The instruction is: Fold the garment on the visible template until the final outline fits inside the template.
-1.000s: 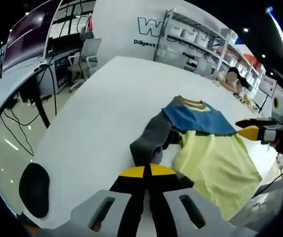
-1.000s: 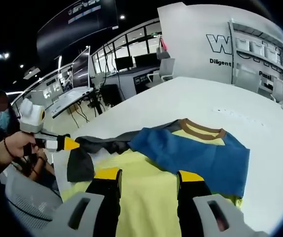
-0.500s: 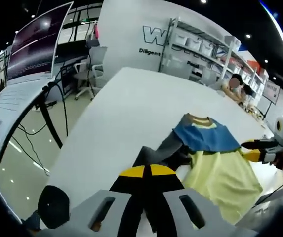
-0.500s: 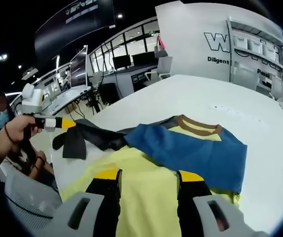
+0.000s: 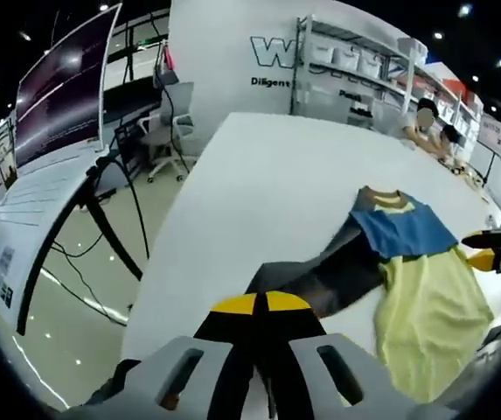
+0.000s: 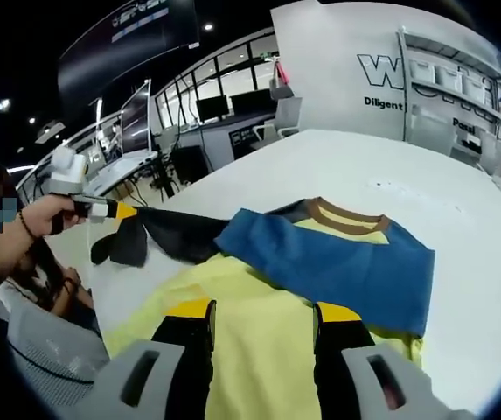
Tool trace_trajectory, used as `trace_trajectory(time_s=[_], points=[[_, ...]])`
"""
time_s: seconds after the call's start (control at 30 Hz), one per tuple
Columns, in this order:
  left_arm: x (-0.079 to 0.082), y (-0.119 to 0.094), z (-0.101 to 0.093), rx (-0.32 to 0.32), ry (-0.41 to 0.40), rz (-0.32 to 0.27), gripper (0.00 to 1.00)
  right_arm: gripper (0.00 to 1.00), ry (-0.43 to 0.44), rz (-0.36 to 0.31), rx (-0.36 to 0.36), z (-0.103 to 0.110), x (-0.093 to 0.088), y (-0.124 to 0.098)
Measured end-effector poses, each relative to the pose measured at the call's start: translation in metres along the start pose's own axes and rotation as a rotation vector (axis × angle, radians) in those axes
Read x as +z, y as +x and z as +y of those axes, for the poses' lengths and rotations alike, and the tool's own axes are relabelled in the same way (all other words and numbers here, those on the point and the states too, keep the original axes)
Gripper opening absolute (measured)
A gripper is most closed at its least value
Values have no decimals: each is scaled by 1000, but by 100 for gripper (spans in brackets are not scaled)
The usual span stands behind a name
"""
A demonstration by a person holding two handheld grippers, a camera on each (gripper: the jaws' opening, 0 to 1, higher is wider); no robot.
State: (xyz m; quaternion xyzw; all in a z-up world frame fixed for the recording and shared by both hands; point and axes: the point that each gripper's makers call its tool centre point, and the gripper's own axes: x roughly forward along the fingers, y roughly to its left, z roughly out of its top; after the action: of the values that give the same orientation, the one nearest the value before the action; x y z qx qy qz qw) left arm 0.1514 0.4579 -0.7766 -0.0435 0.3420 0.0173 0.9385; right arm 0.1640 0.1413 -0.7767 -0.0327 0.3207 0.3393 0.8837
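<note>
In the right gripper view the garment (image 6: 320, 271) lies spread on the white desk (image 6: 460, 219). It is a sweatshirt with a blue upper panel, a yellow lower body and a brown collar, the collar end pointing away from the camera toward the back wall. Its dark grey sleeve (image 6: 167, 236) stretches out to the side, off the body's long axis. At the sleeve's end the left hand-held gripper (image 6: 114, 210), held in a person's hand (image 6: 45, 217), pinches the cuff clear of the desk. The right hand-held gripper (image 6: 259, 311) hangs over the yellow part with its jaws spread and nothing between them.

The left gripper view looks along that sleeve (image 5: 337, 276) from the other end. The left hand-held gripper (image 5: 260, 304) has its yellow tips pressed together on the dark cloth. The garment (image 5: 416, 280) runs away to the right, and the right hand-held gripper (image 5: 488, 249) sits just beside its far edge.

Wall lettering (image 6: 394, 74) reads "W" and "Diligent", the rest cut off by shelving.
</note>
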Motion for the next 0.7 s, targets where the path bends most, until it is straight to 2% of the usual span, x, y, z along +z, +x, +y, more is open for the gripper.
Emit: trace_trajectory(time_s=[0.2, 0.5, 0.7], points=[[0, 7, 12, 22, -36, 26, 0, 40, 4, 2, -7, -2, -2, -1], [1, 20, 31, 55, -35, 57, 0, 41, 9, 3, -11, -4, -3, -1], [-4, 30, 38, 74, 20, 95, 0, 40, 6, 1, -14, -4, -3, -2]])
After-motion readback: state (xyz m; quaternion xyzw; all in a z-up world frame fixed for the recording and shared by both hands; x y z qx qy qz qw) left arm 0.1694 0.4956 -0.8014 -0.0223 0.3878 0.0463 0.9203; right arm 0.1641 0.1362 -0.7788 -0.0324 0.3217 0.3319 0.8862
